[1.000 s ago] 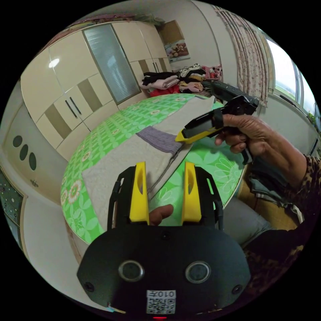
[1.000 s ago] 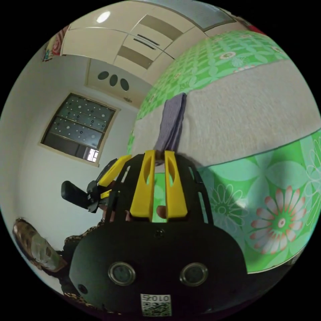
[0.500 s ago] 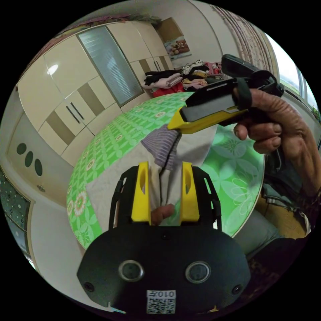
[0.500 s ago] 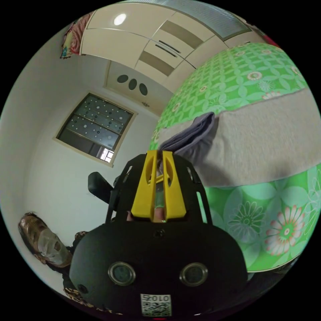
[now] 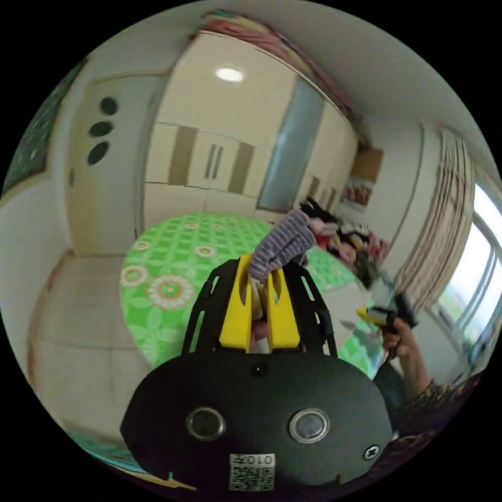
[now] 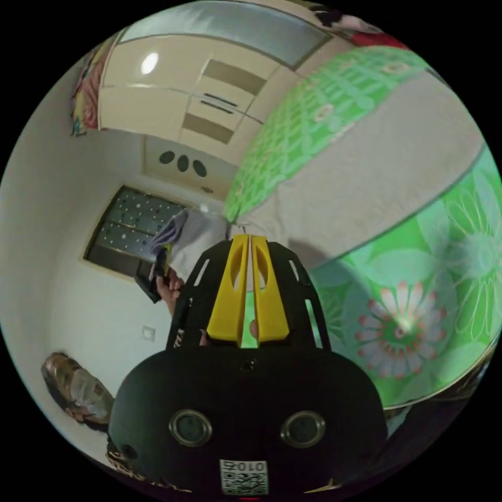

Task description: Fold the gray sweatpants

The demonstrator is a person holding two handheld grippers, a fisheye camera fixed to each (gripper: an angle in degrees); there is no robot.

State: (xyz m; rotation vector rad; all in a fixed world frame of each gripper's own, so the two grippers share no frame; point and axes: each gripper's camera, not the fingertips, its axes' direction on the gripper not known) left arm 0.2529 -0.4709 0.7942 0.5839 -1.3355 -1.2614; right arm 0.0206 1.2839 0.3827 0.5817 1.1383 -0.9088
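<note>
The gray sweatpants [image 6: 366, 172] are seen spread across the round surface [image 6: 418, 293], which is covered in a green flowered cloth, and one end of them is lifted off it. In the left gripper view, the purple ribbed waistband [image 5: 282, 246] is bunched up at the tips of the left claw [image 5: 260, 274]. Both yellow jaws are pressed in on it with just a sliver of gap, so the fabric is properly pinched and held up above the surface [image 5: 172, 261].

In the right gripper view, the right claw [image 6: 249, 241] is closed down almost completely, jaws nearly touching. Pale cloth sits right at the tips, but whether anything is actually clamped between them can't be told from here. Off to the side in that same view, the left claw [image 6: 159, 264] is seen with a hand [image 6: 172, 287] wrapped around its handle, and the lifted end of the pants is draped from it.

In the left gripper view, the right claw [image 5: 368, 314] is spotted small, down by the far edge of the surface, gripped by the other hand [image 5: 395, 337].

Further out: cream wardrobe doors [image 5: 209, 157], a pile of clothes [image 5: 345, 235] beyond the surface, a patterned curtain [image 5: 444, 225] and a bright window [image 5: 481, 272].
</note>
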